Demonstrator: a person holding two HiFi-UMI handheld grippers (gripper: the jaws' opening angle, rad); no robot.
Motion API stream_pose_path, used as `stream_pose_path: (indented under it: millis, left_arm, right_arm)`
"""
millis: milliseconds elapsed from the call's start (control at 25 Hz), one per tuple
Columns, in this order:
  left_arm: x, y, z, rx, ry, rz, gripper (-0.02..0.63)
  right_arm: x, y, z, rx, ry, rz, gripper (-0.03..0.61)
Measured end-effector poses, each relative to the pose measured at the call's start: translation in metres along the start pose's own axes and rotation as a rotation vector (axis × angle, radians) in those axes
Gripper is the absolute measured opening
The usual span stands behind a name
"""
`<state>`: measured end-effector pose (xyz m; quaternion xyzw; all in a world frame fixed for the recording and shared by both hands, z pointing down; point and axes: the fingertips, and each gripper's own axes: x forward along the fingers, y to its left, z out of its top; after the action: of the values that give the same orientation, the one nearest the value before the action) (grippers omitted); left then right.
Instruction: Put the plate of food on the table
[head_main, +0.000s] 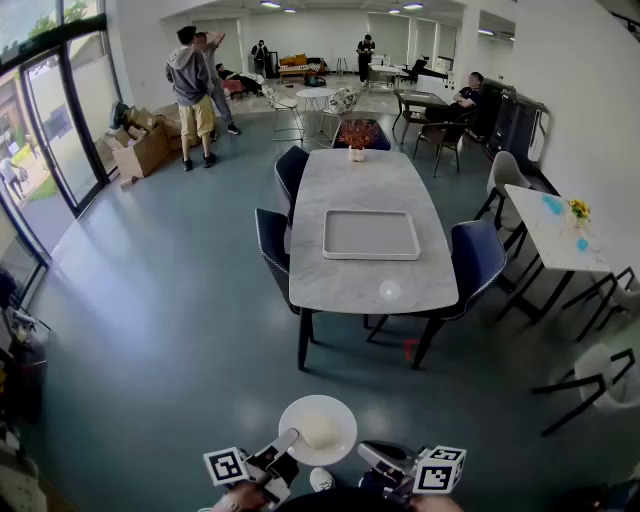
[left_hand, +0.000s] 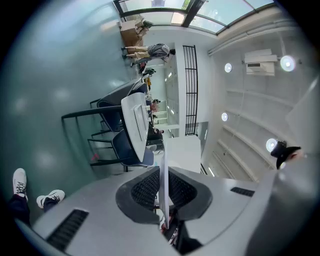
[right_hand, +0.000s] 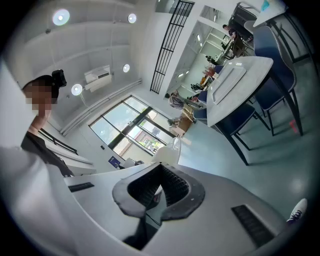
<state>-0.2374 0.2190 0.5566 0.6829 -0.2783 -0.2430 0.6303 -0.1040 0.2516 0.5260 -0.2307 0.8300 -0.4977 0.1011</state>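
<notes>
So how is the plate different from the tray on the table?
The plate is round; the tray is a rectangle. The plate has food on it; the tray looks bare. The plate is up in the air, its rim clamped in the left gripper, while the tray lies flat on the table. Both are pale.
</notes>
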Motion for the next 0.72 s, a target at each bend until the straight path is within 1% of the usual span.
stream_pose_path:
  millis: [360, 560, 720]
  left_arm:
    - [0.0012, 0.0011, -0.0056, -0.020, -0.002, 0.008, 0.028]
    - [0.0002, -0.0002, -0.0036, -0.018, -0.004, 0.001, 0.028]
    - [0.0007, 0.0019, -0.0038, -0.018, -0.005, 0.002, 0.028]
  right_arm:
    - [-0.0048, -0.0012, -0.0004, 0.002, -0.010, 0.000, 0.011]
    - [-0.0032, 0.0046, 0.0029, 0.000, -0.027, 0.022, 0.011]
    - [-0.0051, 0.0021, 0.0044, 0.002, -0.037, 0.024, 0.011]
